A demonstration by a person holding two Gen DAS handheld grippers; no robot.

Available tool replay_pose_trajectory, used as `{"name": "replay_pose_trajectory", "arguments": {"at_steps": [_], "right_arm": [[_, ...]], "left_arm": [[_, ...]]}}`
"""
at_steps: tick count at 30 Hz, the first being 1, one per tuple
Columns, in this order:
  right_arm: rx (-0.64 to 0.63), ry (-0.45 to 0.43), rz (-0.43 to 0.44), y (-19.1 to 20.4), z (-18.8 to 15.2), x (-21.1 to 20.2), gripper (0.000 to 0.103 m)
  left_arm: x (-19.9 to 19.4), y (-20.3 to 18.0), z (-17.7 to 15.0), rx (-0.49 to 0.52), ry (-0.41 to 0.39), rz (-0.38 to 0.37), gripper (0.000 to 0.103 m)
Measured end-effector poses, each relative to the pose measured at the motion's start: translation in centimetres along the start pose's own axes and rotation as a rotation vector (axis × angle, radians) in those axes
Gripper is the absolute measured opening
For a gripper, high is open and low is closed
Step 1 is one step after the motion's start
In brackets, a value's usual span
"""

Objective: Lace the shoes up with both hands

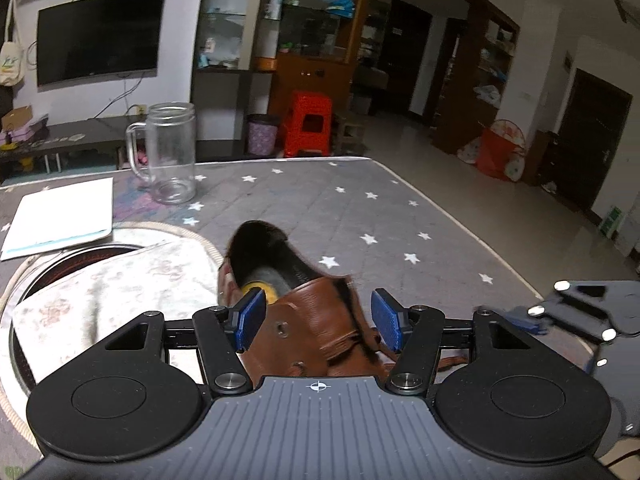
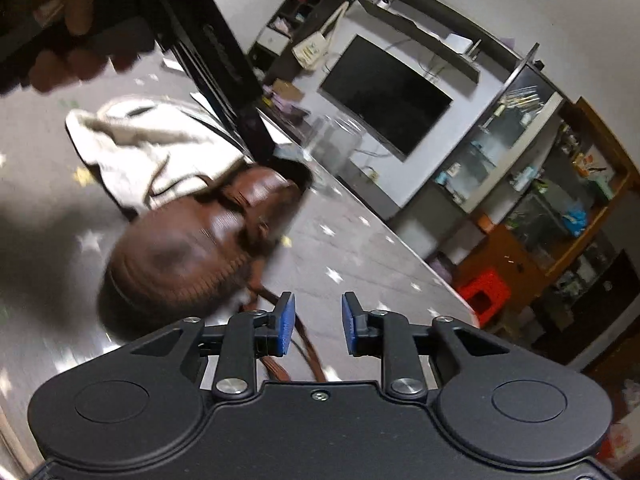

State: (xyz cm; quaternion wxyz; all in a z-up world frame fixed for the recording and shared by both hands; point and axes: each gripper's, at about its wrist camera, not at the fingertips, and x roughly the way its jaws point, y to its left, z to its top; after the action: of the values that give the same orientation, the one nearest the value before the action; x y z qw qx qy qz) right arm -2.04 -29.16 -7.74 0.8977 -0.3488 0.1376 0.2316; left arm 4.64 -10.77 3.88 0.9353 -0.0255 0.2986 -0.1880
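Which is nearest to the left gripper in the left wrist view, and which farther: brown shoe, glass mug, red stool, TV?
From the left gripper:
1. Brown shoe, between its open fingers.
2. Glass mug, ahead and to the left on the star-patterned cover.
3. Red stool, on the floor past the table edge.
4. TV, on the far wall, upper left.

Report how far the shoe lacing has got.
Done: nothing visibly laced; the brown laces trail loose on the star-patterned cover. In hand: the left gripper is open around the brown shoe; the right gripper is open, holding nothing. Left: gripping both lace ends and all the lacing.
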Motion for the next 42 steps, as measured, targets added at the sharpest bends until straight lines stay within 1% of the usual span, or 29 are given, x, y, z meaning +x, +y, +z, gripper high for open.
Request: {"name": "replay_pose_trajectory", "arguments": {"at_steps": [3,6,11,21,26,31,32,34,36,38,41,42], "right_arm": [[-0.021,-0.023,0.029,0.4,0.5,0.9,0.026],[-0.028,-0.026,0.067,0.5,0.9,1.7,0.026],[-0.058,-0.004,0.135,-0.1,0.7,3.2,0.026],[-0.121,0.026,0.207,-0.4,0.2,5.8,0.026],[-0.082,0.01,0.201,-0.2,-0.1,7.5,0.026],[0.027,-0.013,0.179,-0.6,-0.1,8.6,0.026],[0.039,-0.018,0.175,-0.6,-0.1,8.7,0.024],[0.094,-0.041,0.181,-1.0,-0.1,8.6,0.015],[0.138,-0.061,0.175,-1.1,-0.1,8.7,0.012],[0.183,-0.097,0.133,-0.9,-0.1,8.5,0.008],[0.241,-0.15,0.065,-0.6,-0.2,7.9,0.006],[0.26,-0.168,0.042,-0.5,-0.2,7.7,0.003]], "left_arm": [[0.2,0.0,0.1,0.005,0.002,0.003,0.06],[0.3,0.1,0.2,0.008,0.007,0.006,0.06],[0.4,0.3,0.2,0.018,0.014,0.005,0.062],[0.9,0.2,0.2,0.034,0.027,-0.003,0.063],[1.0,0.4,0.4,0.028,0.029,0.002,0.064],[1.4,0.1,0.6,0.033,0.034,-0.017,0.065],[1.4,0.0,0.6,0.035,0.035,-0.022,0.065],[1.6,-0.3,0.7,0.037,0.037,-0.035,0.065],[1.6,-0.4,0.7,0.036,0.04,-0.04,0.066],[1.6,-0.6,0.7,0.035,0.042,-0.047,0.066],[1.8,-0.9,0.7,0.027,0.044,-0.062,0.066],[1.9,-0.9,0.6,0.022,0.047,-0.063,0.066]]}}
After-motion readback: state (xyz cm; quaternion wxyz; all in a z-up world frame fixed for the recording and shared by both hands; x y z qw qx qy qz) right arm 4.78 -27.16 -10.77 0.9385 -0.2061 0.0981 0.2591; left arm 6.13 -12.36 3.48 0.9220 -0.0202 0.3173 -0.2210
